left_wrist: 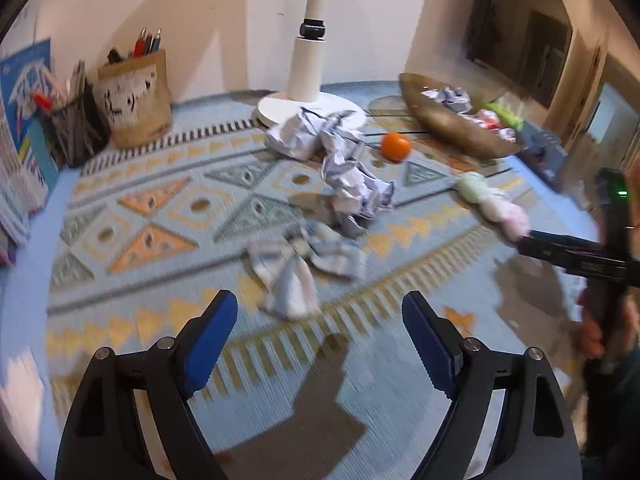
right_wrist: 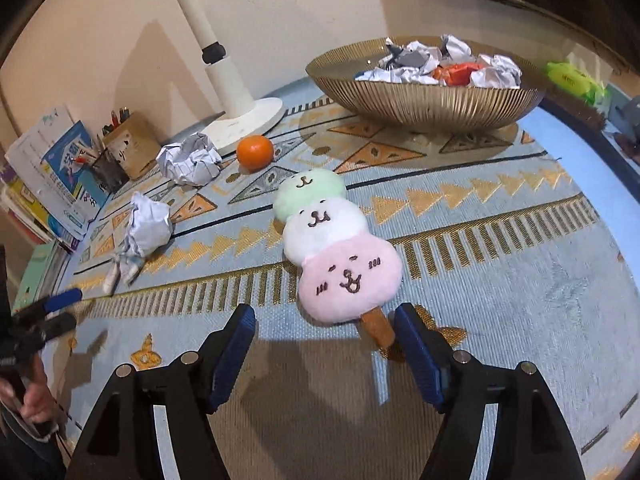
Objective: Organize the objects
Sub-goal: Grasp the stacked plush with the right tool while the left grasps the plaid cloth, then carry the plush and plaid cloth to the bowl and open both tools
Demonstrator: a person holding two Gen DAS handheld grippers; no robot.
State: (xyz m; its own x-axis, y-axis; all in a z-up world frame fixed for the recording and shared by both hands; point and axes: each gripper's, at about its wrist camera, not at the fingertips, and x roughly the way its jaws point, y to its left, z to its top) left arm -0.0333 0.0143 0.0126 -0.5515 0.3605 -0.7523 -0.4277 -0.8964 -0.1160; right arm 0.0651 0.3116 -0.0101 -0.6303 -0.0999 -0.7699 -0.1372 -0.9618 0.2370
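left gripper (left_wrist: 320,340): jaws wide apart, empty, over rug, crumpled paper (left_wrist: 288,276) just ahead; centre on the wad before closing | right gripper (right_wrist: 324,344): jaws apart, holding nothing, plush dumpling skewer (right_wrist: 320,240) lying just ahead, stick tip beside one pad; straddle the stick squarely | gold bowl (right_wrist: 424,100) beyond
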